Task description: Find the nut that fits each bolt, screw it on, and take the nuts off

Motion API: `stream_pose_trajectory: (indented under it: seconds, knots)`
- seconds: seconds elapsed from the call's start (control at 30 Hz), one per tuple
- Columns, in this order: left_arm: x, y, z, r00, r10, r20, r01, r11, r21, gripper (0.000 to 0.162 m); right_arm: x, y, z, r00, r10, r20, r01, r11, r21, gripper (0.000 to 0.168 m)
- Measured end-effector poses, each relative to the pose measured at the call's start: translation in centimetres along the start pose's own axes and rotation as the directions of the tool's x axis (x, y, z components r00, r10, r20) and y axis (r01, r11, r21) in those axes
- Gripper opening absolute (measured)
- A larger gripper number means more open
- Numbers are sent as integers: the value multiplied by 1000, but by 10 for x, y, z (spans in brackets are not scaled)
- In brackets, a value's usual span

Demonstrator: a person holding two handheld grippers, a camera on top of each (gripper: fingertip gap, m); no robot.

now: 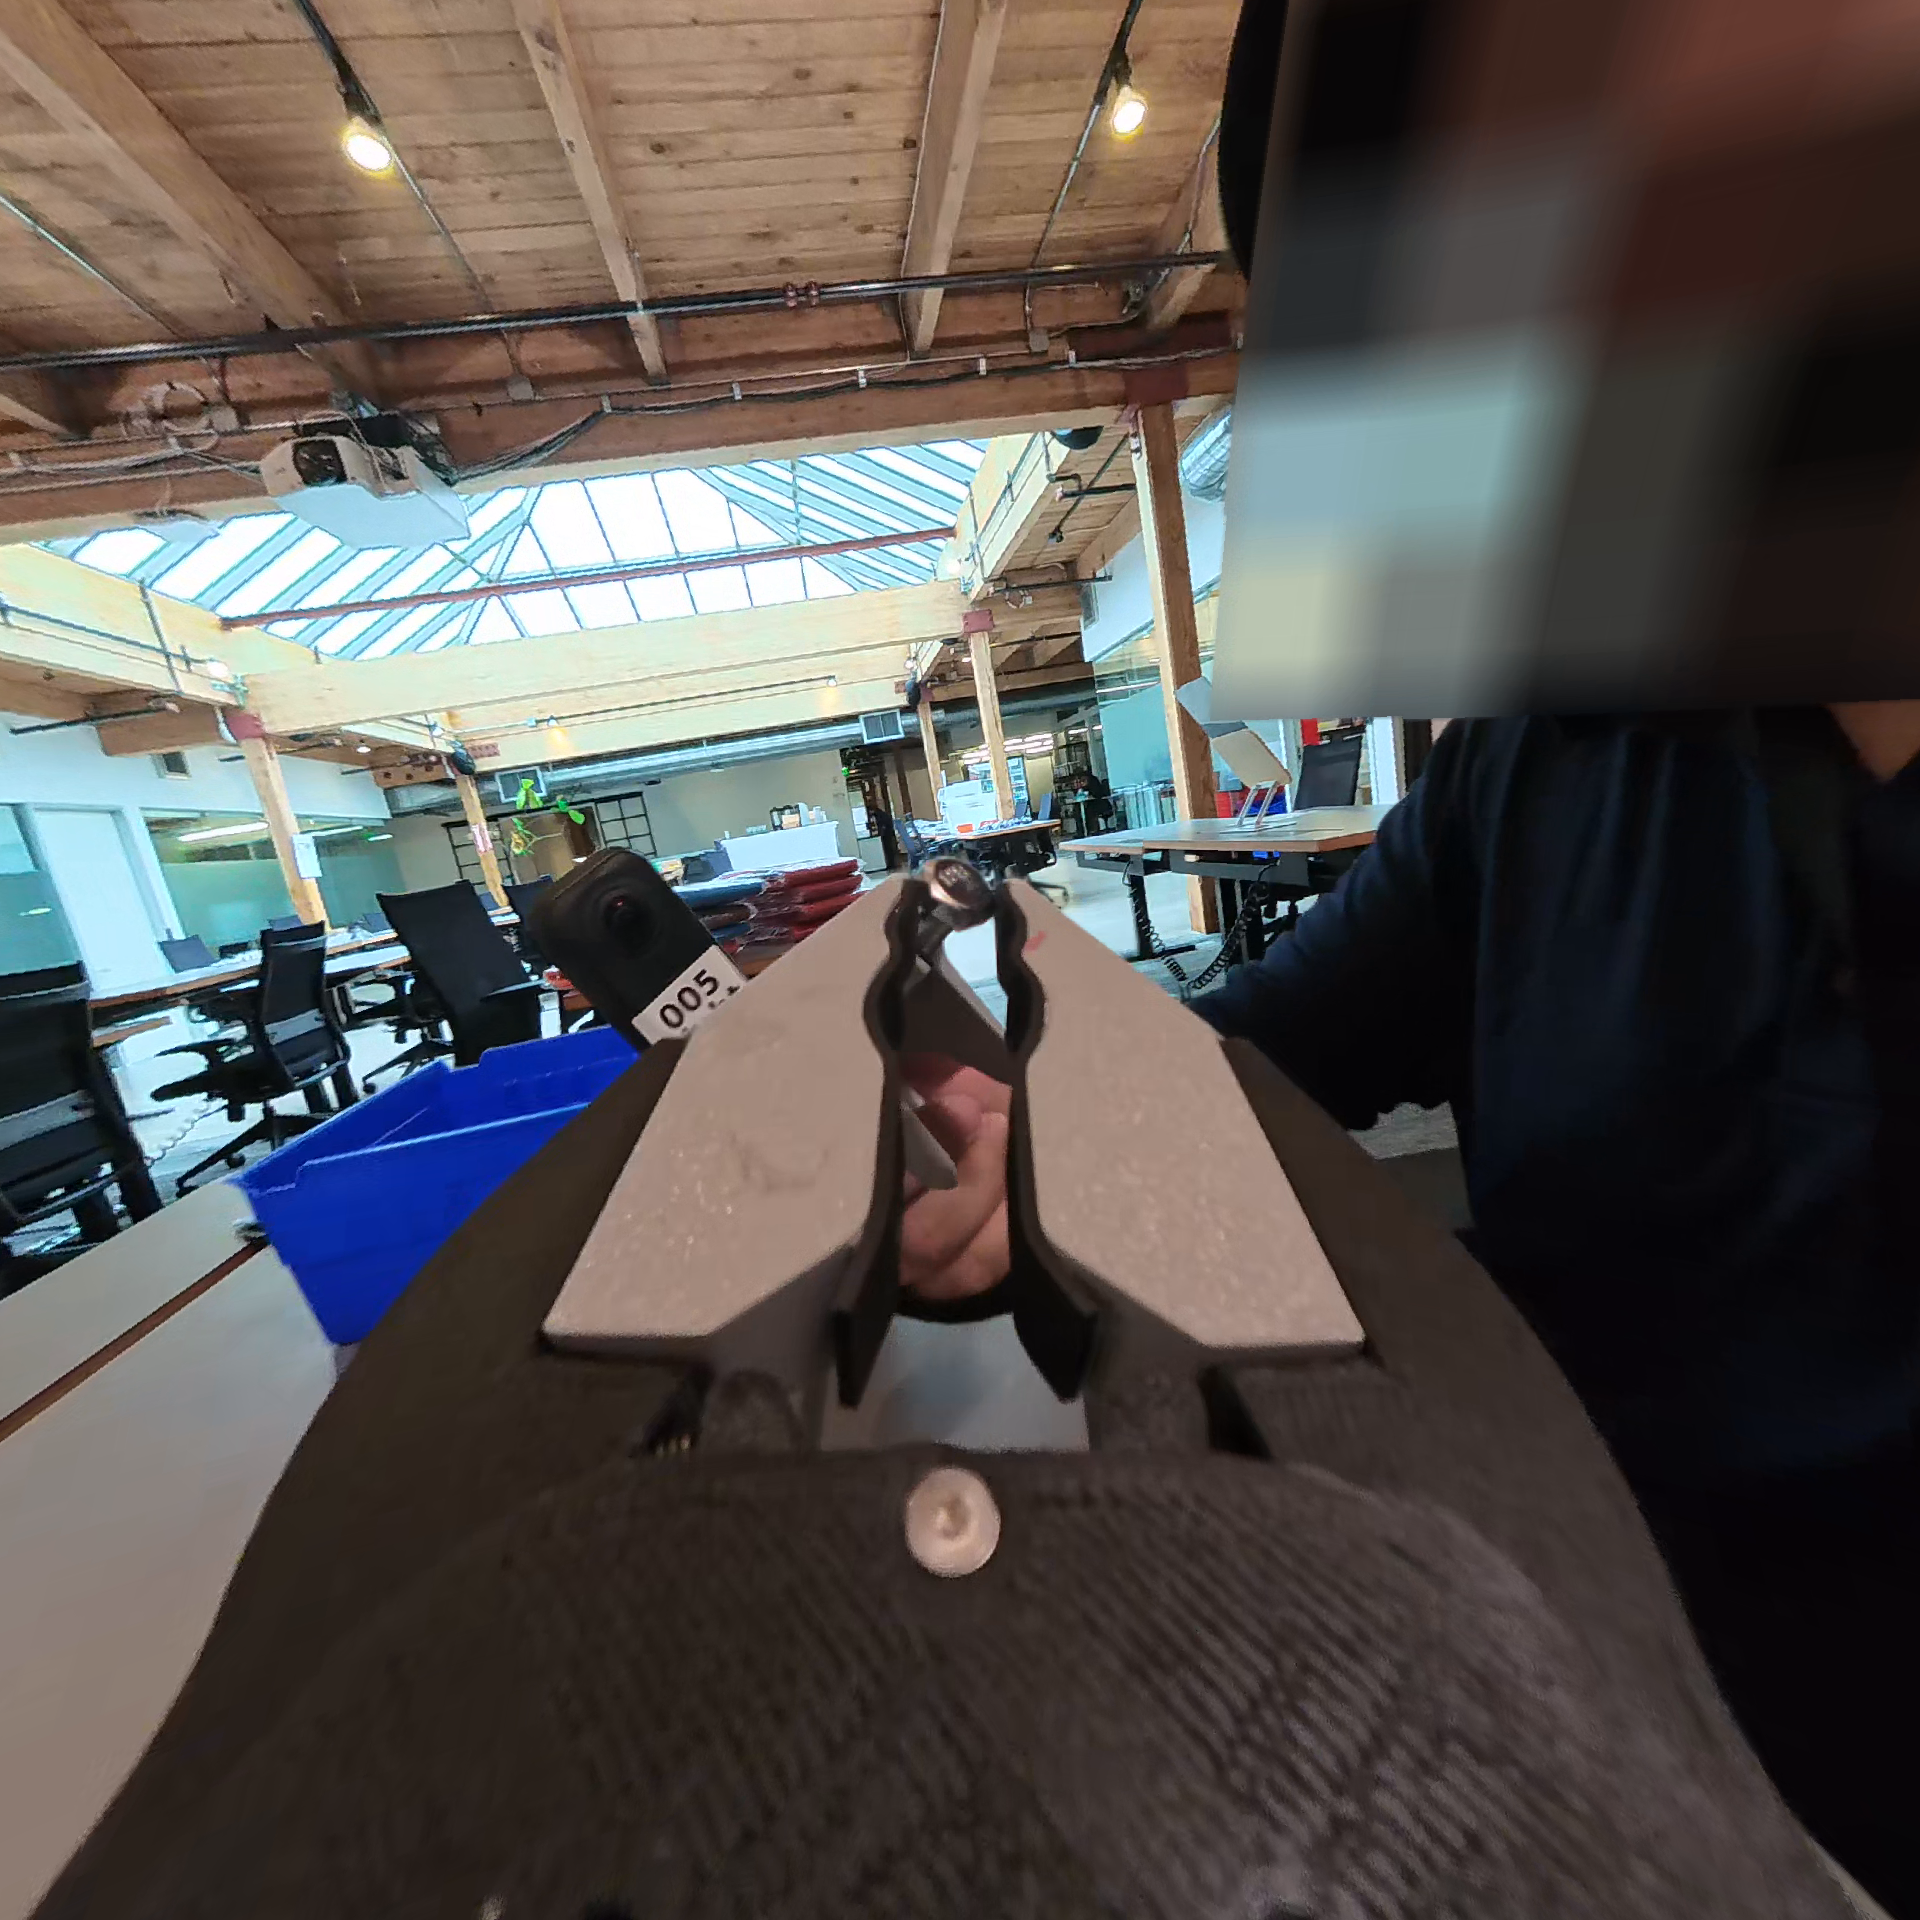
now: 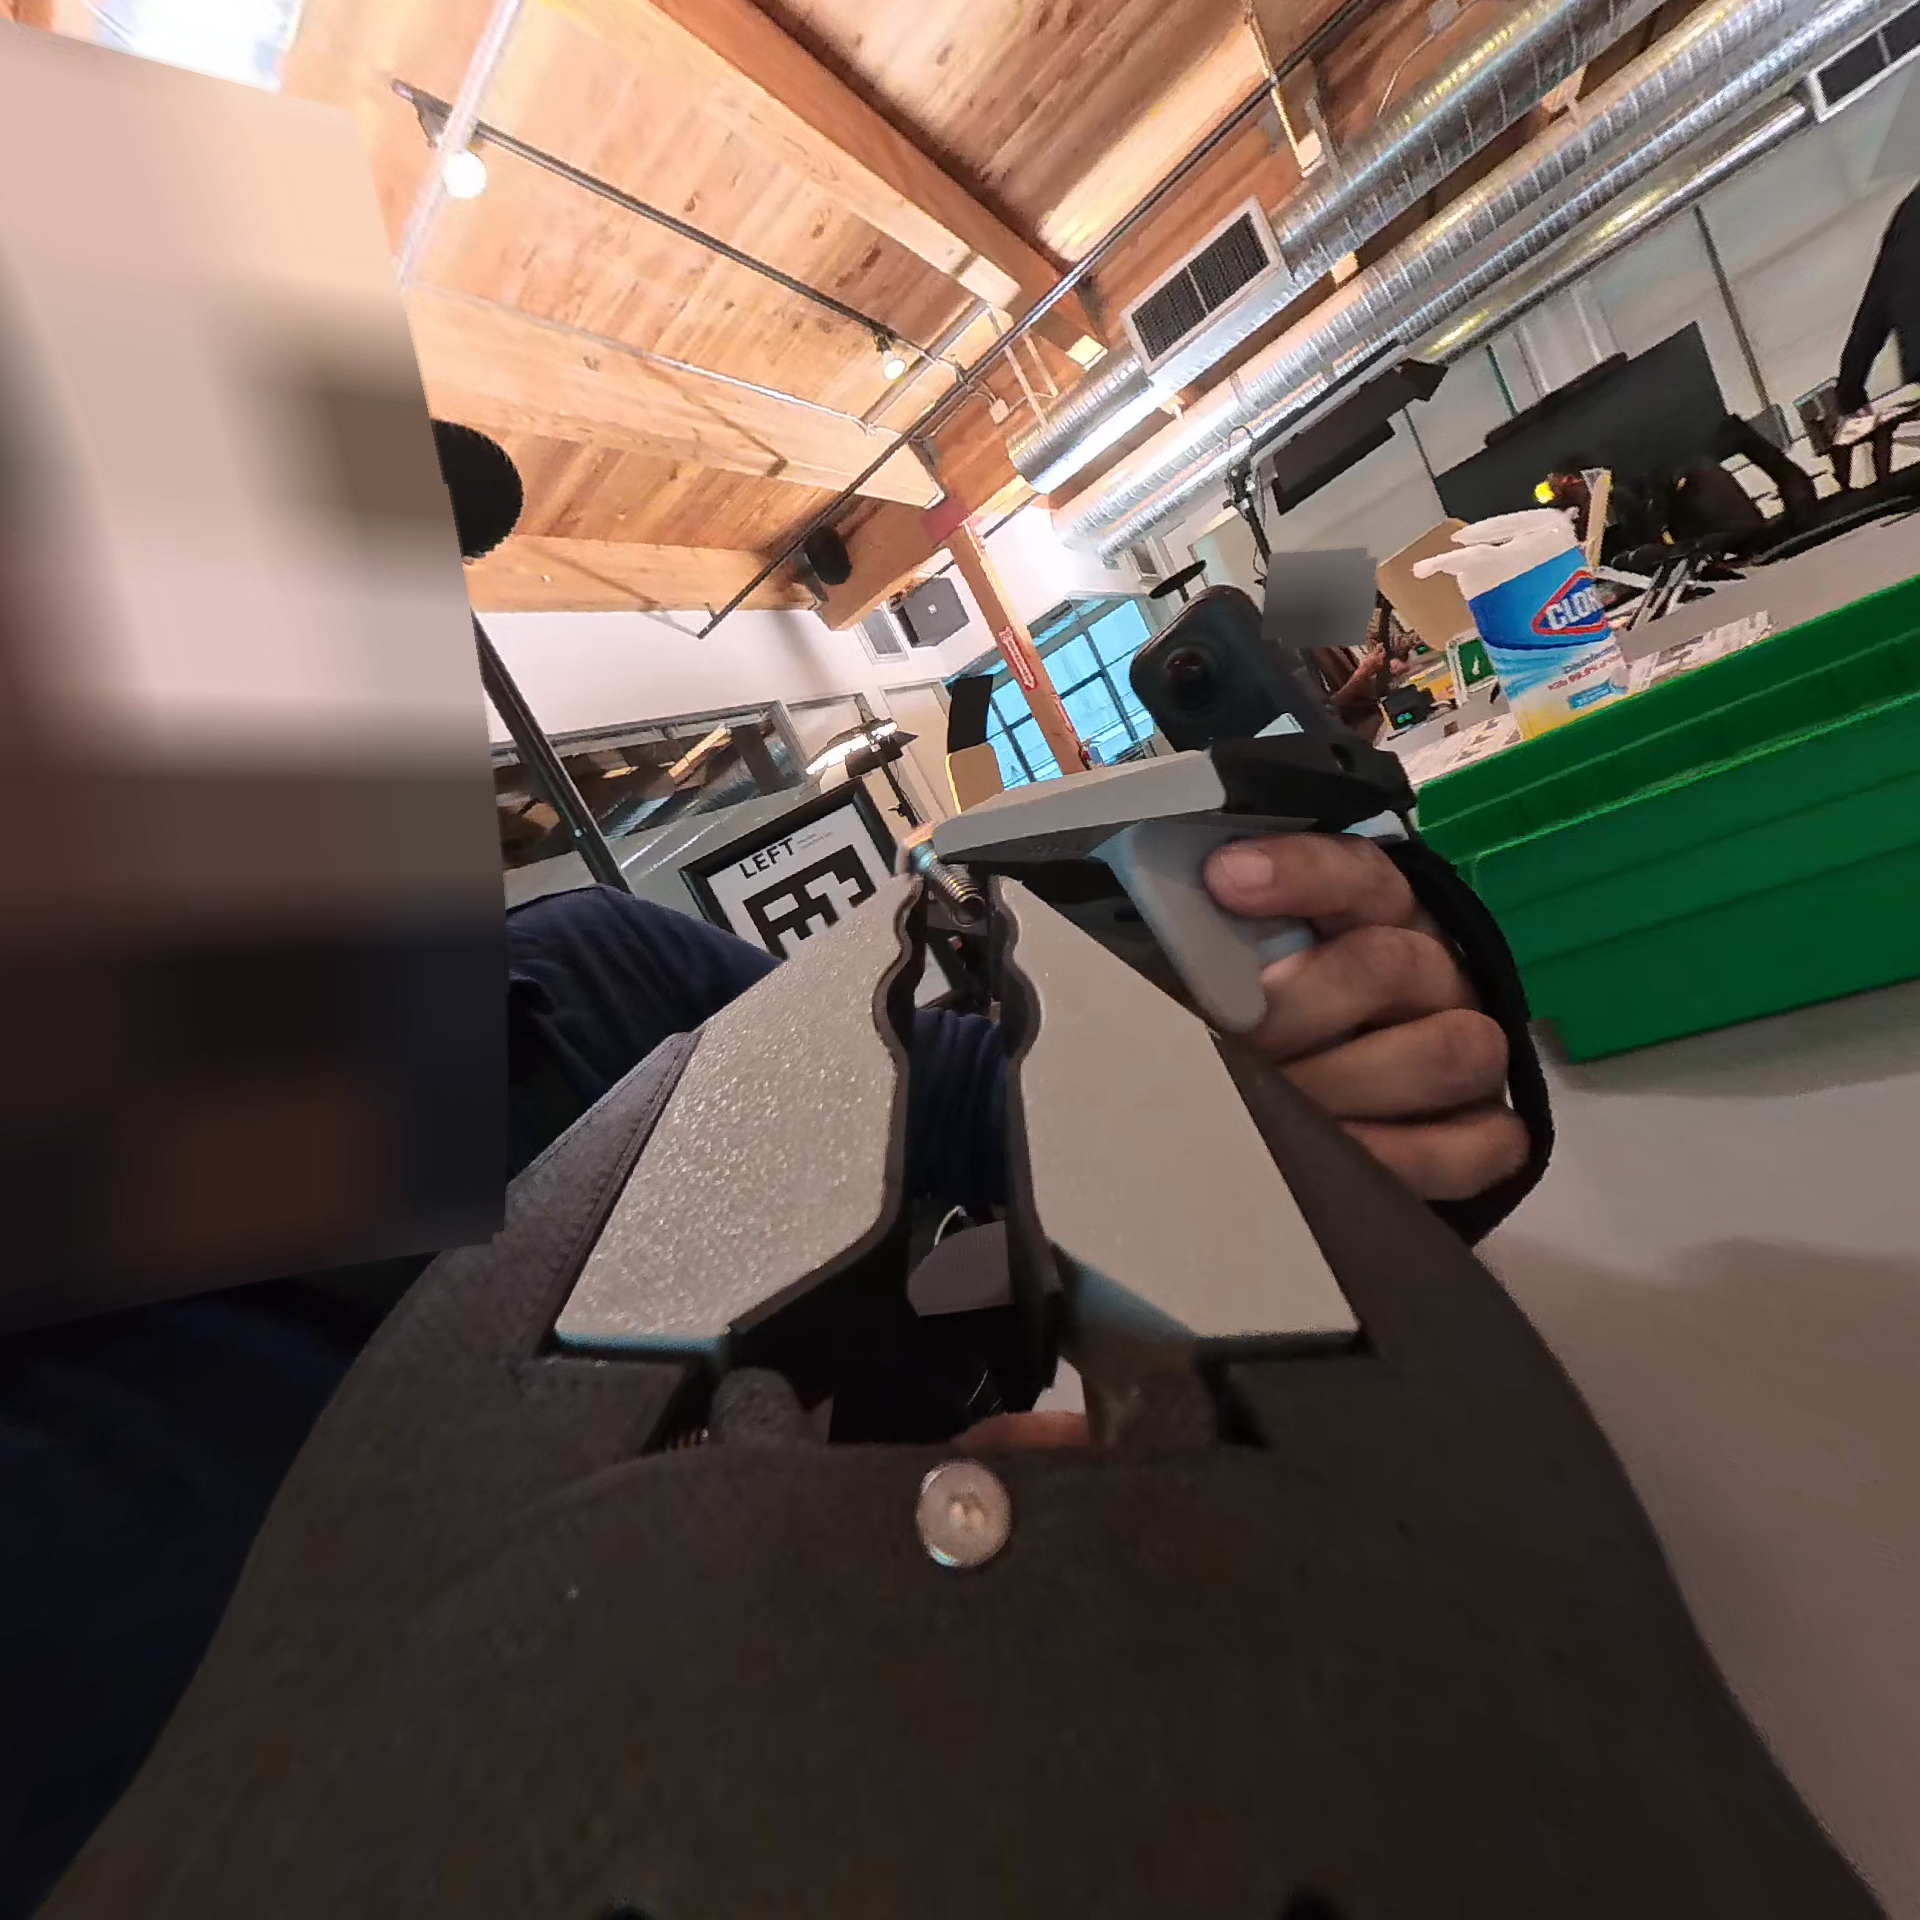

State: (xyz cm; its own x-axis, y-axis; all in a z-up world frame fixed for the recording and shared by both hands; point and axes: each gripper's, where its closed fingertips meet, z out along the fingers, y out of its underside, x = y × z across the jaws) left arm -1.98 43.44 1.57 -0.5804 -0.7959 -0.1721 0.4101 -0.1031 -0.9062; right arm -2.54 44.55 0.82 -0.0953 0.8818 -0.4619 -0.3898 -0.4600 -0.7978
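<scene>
While both cams tilt up at a timber-beamed ceiling w/ skylights, a pale grey tabletop lies below, green plastic bins far right, blue plastic bin left. Left gripper pinches a silver bolt by its head; right gripper is nearly closed at the bolt's threaded end, nut not discernible.

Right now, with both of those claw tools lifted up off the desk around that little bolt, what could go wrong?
The bolt is pinched only at the very tips of the left gripper, so it could slip and drop, likely away from the blue bin.

In the right wrist view, the right gripper meets the bolt's threaded end at an angle; a nut started crooked there may jam.
</scene>
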Motion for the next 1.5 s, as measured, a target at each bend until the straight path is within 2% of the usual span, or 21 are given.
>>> stream_pose_trajectory:
  seconds: [0.03,0.17,0.27,0.33,0.4,0.47,0.57,0.63,0.73,0.83,0.97,1.03,1.1,1.17,1.27,1.4,1.5]
  knots:
    - [-3,2,-2,1000,3,13,-3,1000,-11,12,4,0,-2,1000,3,-19,-3,1000,0,8]
    - [-20,17,-16,995,2,98,9,994,-111,12,25,0,-12,990,-8,-140,6,1000,-17,6]
    - [-32,31,-30,982,32,185,12,972,-233,14,44,0,-23,967,-25,-255,14,999,-44,5]
    - [-39,37,-41,966,98,237,-20,951,-308,0,55,4,-31,943,-56,-329,25,995,-98,5]
    - [-43,39,-49,954,125,274,-27,942,-334,0,71,13,-39,909,-70,-412,3,987,-162,5]
    - [-46,42,-54,952,90,293,14,942,-336,9,93,29,-52,849,-92,-520,-47,968,-248,5]
    - [-58,50,-62,928,47,370,104,920,-378,21,119,49,-79,726,-221,-651,-92,907,-411,5]
    - [-59,54,-64,917,14,398,157,905,-394,38,129,55,-96,644,-328,-691,-105,857,-505,5]
    - [-53,70,-68,897,-46,440,262,856,-445,77,133,64,-111,590,-404,-699,-151,795,-587,5]
    - [-41,86,-73,882,-63,467,334,784,-524,77,135,71,-121,557,-460,-692,-185,743,-644,5]
    - [-22,63,-82,863,-78,500,386,740,-551,73,136,80,-129,518,-544,-660,-210,667,-715,5]
    - [-22,31,-101,841,-42,540,393,733,-555,71,138,83,-132,504,-576,-643,-214,638,-740,5]
    - [-33,-8,-131,789,53,612,387,731,-562,67,139,88,-132,510,-580,-635,-221,625,-749,5]
    - [-53,-48,-171,695,191,693,382,719,-581,57,140,90,-130,517,-571,-638,-226,628,-745,5]
    - [-73,-84,-223,572,249,781,463,689,-558,61,141,93,-128,526,-570,-631,-225,622,-750,9]
    - [-101,-87,-295,431,342,835,551,633,-543,69,143,88,-126,524,-564,-638,-204,644,-737,18]
    - [-110,-51,-336,381,257,888,691,559,-458,63,141,76,-122,537,-528,-657,-156,704,-693,21]
